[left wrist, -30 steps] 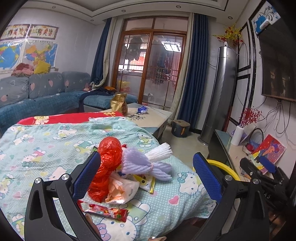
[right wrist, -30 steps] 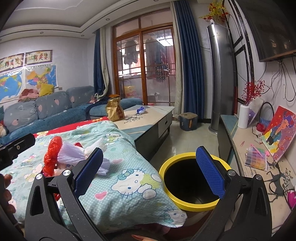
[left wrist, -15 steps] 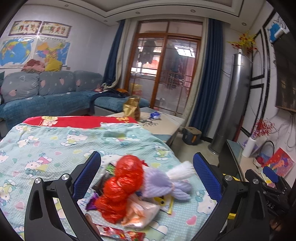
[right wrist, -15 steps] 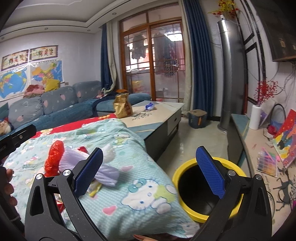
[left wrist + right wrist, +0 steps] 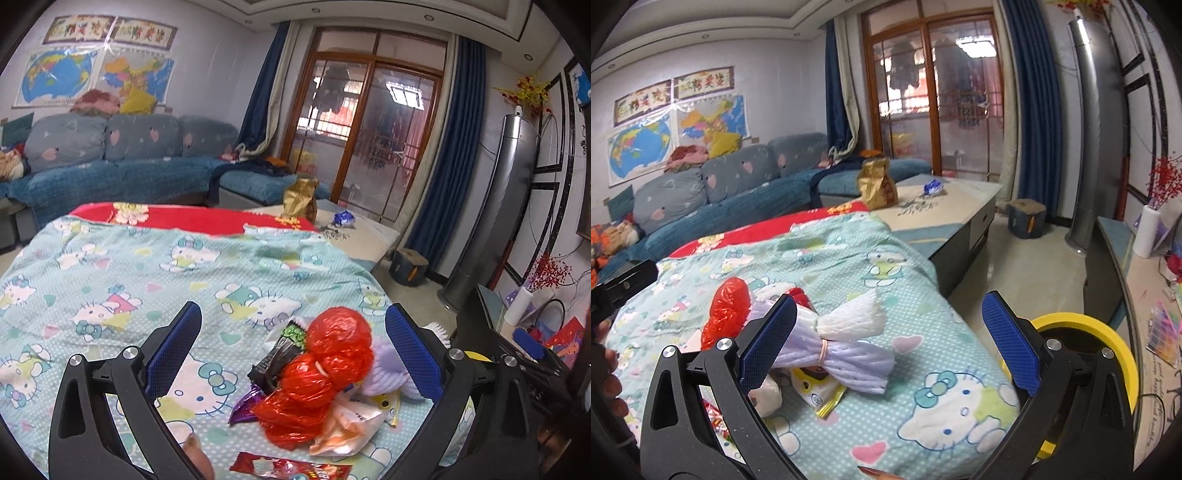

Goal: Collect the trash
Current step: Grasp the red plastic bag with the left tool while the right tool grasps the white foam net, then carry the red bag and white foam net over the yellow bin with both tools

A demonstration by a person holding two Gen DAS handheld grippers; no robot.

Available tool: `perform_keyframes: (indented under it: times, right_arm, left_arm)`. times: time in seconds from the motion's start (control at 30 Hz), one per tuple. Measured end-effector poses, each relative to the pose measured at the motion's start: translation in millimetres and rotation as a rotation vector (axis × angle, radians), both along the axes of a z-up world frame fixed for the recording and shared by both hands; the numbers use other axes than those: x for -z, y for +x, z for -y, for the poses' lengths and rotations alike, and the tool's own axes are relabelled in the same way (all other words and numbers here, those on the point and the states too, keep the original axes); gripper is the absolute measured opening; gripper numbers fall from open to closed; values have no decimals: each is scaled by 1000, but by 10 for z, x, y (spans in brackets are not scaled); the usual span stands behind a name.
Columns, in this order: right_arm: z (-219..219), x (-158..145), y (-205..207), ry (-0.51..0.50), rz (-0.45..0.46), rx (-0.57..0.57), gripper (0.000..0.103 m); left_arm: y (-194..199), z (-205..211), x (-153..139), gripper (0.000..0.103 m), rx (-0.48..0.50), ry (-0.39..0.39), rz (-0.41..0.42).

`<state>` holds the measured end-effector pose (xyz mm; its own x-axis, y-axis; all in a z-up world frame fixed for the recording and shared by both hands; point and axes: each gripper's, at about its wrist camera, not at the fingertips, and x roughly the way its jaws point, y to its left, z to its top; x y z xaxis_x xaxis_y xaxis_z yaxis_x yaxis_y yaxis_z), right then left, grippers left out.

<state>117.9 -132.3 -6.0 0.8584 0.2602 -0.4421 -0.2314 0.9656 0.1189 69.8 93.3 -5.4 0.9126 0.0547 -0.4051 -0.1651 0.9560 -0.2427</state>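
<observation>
A pile of trash lies on the Hello Kitty cloth (image 5: 110,280): a crumpled red plastic bag (image 5: 325,373), a black wrapper (image 5: 275,360), a purple wrapper (image 5: 245,404), a whitish bag (image 5: 351,424), a red snack packet (image 5: 291,470) and a white-lilac foam net bundle (image 5: 846,343). My left gripper (image 5: 293,356) is open, just above the pile. My right gripper (image 5: 890,341) is open, with the foam bundle between its fingers' line of sight. The red bag (image 5: 727,314) shows left of it. A yellow-rimmed black bin (image 5: 1082,354) stands on the floor to the right.
A coffee table (image 5: 945,218) beyond the cloth holds a gold bag (image 5: 877,184) and a blue wrapper (image 5: 932,187). A blue sofa (image 5: 110,166) lines the back wall. A TV cabinet (image 5: 1137,295) with clutter runs along the right; a small stool (image 5: 1027,218) stands on the floor.
Both grippers have swung left and closer over the cloth. The trash pile now sits to the right in the left view; the bin has slid to the right edge of the right view.
</observation>
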Motion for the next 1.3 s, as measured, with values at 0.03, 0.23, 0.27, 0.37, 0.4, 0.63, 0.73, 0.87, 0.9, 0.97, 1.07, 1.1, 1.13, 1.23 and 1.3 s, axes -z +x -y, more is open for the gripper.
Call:
perform_keyframes:
  times: [0.03, 0.23, 0.27, 0.37, 0.4, 0.63, 0.73, 0.87, 0.9, 0.97, 1.07, 1.1, 1.13, 1.23, 1.3]
  right_arm:
    - [-14, 20, 43, -1, -14, -5, 93]
    - [-53, 160, 337, 24, -123, -47, 93]
    - [-57, 187, 388, 33, -147, -55, 93]
    - [-98, 256, 494, 36, -189, -66, 93]
    - [-97, 266, 514, 37, -198, -68, 93]
    - [-148, 396, 683, 84, -275, -110, 82]
    - [-165, 440, 745, 115, -305, -135, 73]
    - [-207, 477, 805, 147, -336, -181, 45]
    - [-212, 481, 801, 153, -337, -192, 38]
    - [-214, 477, 799, 150, -332, -201, 21]
    - [-189, 431, 755, 158, -306, -211, 13]
    - [-181, 404, 731, 160, -295, -214, 12]
    - [-171, 372, 706, 162, -282, -214, 9]
    - [-137, 260, 627, 166, -239, -214, 9]
    - [-116, 173, 579, 168, -204, -209, 9]
  left_arm:
    - [16, -18, 12, 97, 11, -3, -5]
    - [174, 66, 99, 96, 87, 33, -48]
    - [201, 86, 112, 94, 100, 36, -55]
    - [321, 171, 175, 73, 136, 43, -98]
    - [374, 177, 205, 70, 144, 34, -119]
    - [564, 177, 307, 53, 177, -34, -191]
    - [640, 189, 338, 45, 195, -49, -217]
    - [691, 204, 386, 28, 226, -67, -249]
    - [691, 219, 388, 25, 230, -64, -253]
    - [687, 244, 390, 16, 244, -62, -258]
    - [681, 248, 359, 9, 251, -61, -255]
    - [676, 244, 340, 8, 251, -59, -251]
    - [663, 238, 305, 7, 250, -58, -241]
    - [612, 195, 170, 6, 242, -60, -199]
    - [571, 158, 58, 6, 236, -60, -170]
